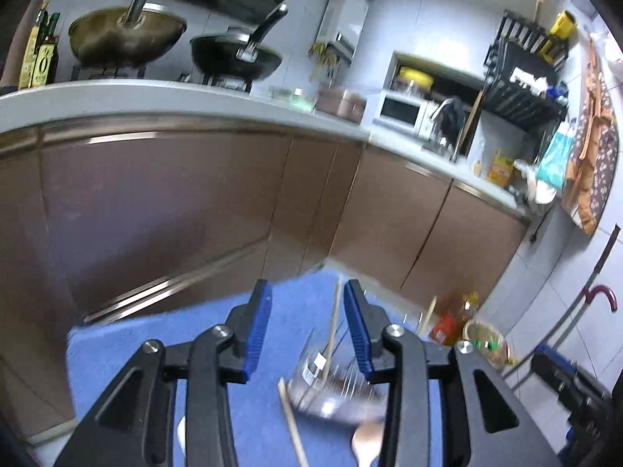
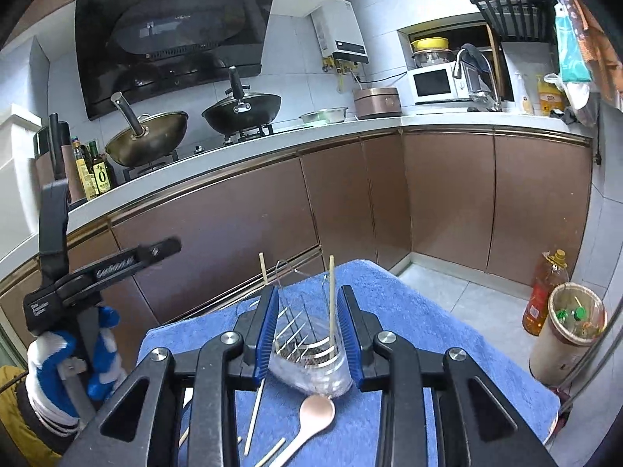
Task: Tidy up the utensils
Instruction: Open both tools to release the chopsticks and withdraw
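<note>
Closest to us, our right hand-held gripper (image 2: 307,330) has its blue pads parted, clamping nothing, the clear utensil holder (image 2: 311,354) sitting between them on the blue towel (image 2: 428,330) over the desk. One chopstick (image 2: 331,299) stands upright inside it; another (image 2: 255,416) lies at seven o'clock beside the wooden spoon (image 2: 311,420). Our left hand-held gripper (image 1: 305,327) is released too, with nothing held, the holder blurred beyond it.

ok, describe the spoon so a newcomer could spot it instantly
Find the blue towel covering the table in front of the kitchen cabinets. Near its front edge, just below the clear glass utensil holder, lies the pale pink spoon: the only round-bowled piece among thin straight chopsticks.
</note>
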`<state>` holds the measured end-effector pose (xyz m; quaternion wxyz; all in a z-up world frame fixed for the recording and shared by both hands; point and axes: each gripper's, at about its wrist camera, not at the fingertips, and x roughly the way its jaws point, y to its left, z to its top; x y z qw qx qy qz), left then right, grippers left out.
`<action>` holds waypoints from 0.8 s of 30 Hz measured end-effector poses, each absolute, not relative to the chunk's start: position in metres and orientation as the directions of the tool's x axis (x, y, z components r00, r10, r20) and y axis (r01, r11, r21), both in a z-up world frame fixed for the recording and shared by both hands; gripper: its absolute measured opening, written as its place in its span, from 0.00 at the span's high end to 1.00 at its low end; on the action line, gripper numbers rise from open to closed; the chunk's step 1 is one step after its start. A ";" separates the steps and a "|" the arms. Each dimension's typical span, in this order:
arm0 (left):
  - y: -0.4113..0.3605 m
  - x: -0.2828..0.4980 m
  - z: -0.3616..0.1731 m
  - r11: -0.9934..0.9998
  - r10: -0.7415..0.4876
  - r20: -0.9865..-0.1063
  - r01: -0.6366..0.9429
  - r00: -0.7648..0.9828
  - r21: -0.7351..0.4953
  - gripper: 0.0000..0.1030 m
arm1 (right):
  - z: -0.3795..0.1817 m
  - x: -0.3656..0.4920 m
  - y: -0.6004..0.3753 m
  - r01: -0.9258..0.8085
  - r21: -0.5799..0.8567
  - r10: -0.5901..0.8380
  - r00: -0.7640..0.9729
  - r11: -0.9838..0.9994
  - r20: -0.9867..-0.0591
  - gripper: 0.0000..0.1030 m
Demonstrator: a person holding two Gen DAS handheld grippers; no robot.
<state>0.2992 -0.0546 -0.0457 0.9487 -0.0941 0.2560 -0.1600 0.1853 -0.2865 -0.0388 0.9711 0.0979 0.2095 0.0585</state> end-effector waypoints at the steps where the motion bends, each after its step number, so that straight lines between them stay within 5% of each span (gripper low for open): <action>1: -0.052 0.296 -0.047 0.930 -0.357 -0.470 0.258 0.807 -0.264 0.62 | -0.039 0.181 -0.287 -0.070 0.218 0.154 0.904 0.973 -0.398 0.72; 16: -0.025 0.238 -0.094 0.928 -0.372 -0.683 0.277 0.629 -0.250 0.62 | -0.074 0.133 -0.289 -0.029 0.312 0.202 0.818 0.950 -0.539 0.71; 24: -0.028 0.227 -0.117 0.911 -0.407 -0.729 0.304 0.551 -0.279 0.62 | -0.101 0.119 -0.281 -0.029 0.374 0.279 0.720 0.927 -0.636 0.71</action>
